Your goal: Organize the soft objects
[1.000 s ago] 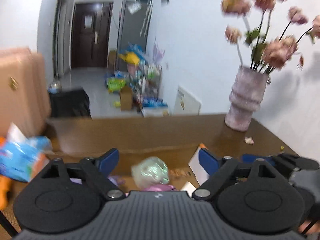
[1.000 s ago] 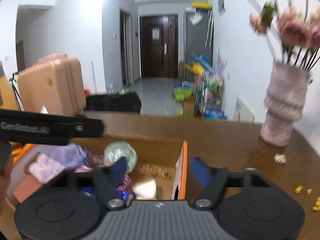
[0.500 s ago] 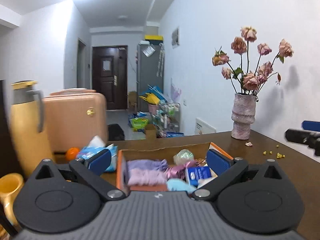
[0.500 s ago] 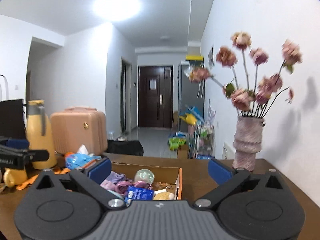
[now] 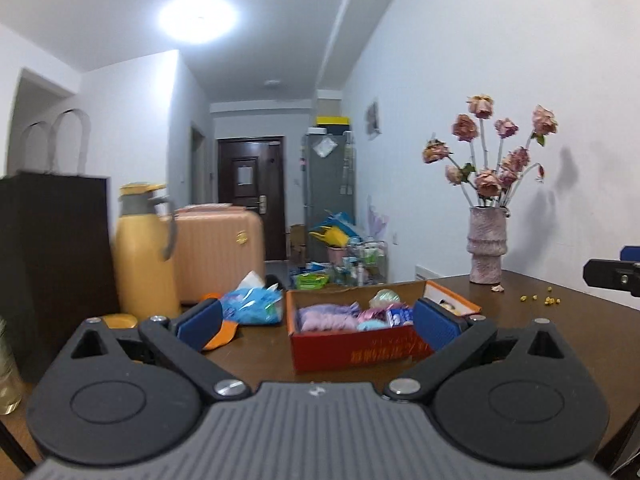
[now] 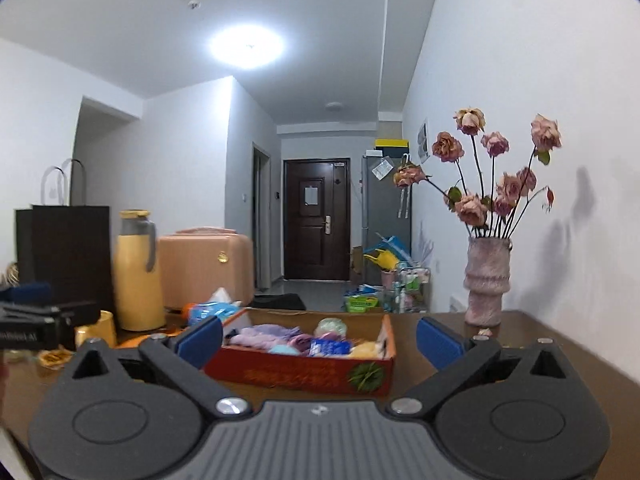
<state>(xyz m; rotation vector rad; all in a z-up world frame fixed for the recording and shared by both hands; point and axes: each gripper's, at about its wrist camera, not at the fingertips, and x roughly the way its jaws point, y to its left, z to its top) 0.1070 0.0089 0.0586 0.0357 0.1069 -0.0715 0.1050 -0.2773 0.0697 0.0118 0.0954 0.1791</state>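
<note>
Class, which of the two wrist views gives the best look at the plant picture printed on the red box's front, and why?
The right wrist view: the red box shows its green plant picture unobstructed. In the left wrist view, the box front shows only yellow lettering, and a blue gripper pad hides its right end.

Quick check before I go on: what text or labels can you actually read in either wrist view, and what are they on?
Nothing reads cleanly.
Orange print on the red box front: too blurred to read.
White lettering on the left gripper's side bar: cut off and blurred.
Blue packet in the box: print too small.
Notice on the door: illegible.
</note>
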